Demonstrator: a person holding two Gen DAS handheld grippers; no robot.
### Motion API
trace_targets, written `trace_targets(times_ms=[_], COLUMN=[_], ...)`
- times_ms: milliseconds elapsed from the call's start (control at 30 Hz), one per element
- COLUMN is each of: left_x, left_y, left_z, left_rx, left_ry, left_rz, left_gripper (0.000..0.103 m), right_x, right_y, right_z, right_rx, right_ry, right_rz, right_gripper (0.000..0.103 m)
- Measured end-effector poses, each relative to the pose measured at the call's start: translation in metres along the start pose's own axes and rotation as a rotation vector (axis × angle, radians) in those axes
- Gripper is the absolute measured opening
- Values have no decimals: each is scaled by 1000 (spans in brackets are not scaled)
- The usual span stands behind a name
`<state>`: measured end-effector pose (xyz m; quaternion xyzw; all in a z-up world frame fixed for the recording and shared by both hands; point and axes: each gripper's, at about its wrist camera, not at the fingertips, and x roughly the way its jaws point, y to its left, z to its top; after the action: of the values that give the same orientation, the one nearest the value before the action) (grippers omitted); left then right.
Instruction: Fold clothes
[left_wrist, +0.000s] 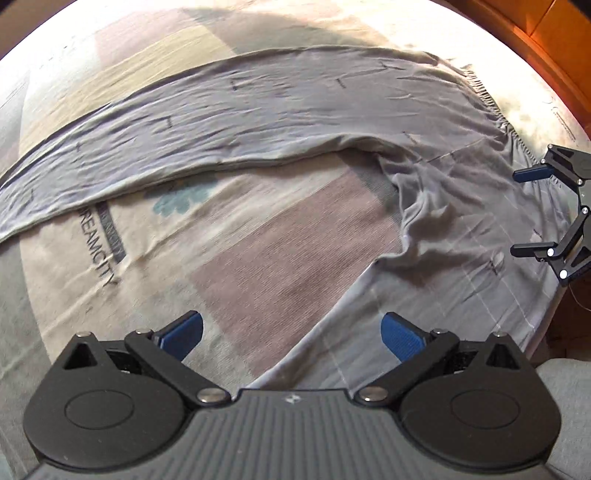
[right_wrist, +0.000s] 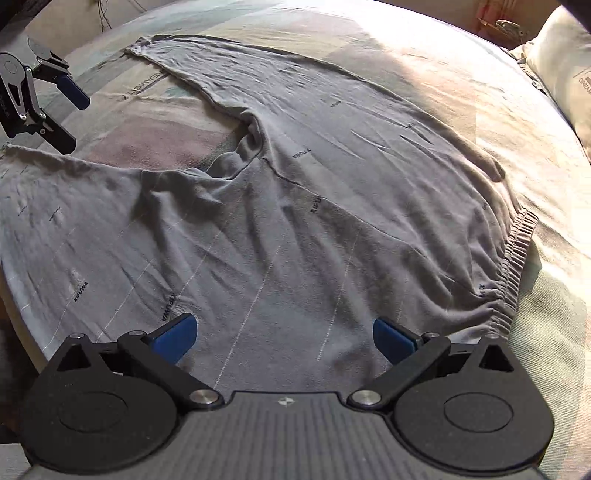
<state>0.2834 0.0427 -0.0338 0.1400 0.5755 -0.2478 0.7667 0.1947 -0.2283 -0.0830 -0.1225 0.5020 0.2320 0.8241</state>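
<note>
- A pair of grey trousers (right_wrist: 332, 177) lies spread on a bed, the two legs splayed apart in a V with the crotch bunched where they meet
- The elastic waistband (right_wrist: 517, 258) is gathered and wrinkled, lying at the right side in the right wrist view, near the bed's edge
- One leg (left_wrist: 221, 122) stretches long across the far side of the bed in the left wrist view, creased along its length; the other leg (left_wrist: 424, 295) runs toward the near edge, with thin pale lines and small dark lettering on the cloth
- Between the legs shows the bedcover (left_wrist: 258, 258), patterned in pink, cream and grey blocks with printed lettering
- The left gripper (left_wrist: 291, 334) hangs above the bedcover and the hem side of the near leg, its blue pads spread wide and holding nothing
- The right gripper (right_wrist: 284, 334) hovers over the seat of the trousers near the waistband, likewise released, pads wide apart and clear of the cloth
- Each gripper shows in the other's camera, at the frame edge, with fingers parted
- A pillow (right_wrist: 565, 66) sits at the far right corner of the bed in the right wrist view
- A strip of orange-brown wood (left_wrist: 535, 44) runs beyond the bed in the left wrist view
</note>
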Motion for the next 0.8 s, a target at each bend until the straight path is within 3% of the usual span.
trace_targets(times_ms=[200, 433, 567, 800], left_x=[25, 60, 78, 105], left_y=[-34, -64, -74, -60], left_z=[87, 170, 193, 222], left_rx=[78, 137, 159, 55], left_ry=[-89, -188, -209, -186], left_rz=[-81, -162, -146, -252], left_gripper=[102, 102, 102, 102], right_x=[-1, -9, -14, 5], right_y=[-25, -58, -89, -126], right_z=[-19, -3, 13, 51], right_rx=[-8, 99, 149, 78], right_ry=[61, 3, -56, -149], right_rz=[-3, 0, -15, 45], right_gripper=[103, 103, 103, 103])
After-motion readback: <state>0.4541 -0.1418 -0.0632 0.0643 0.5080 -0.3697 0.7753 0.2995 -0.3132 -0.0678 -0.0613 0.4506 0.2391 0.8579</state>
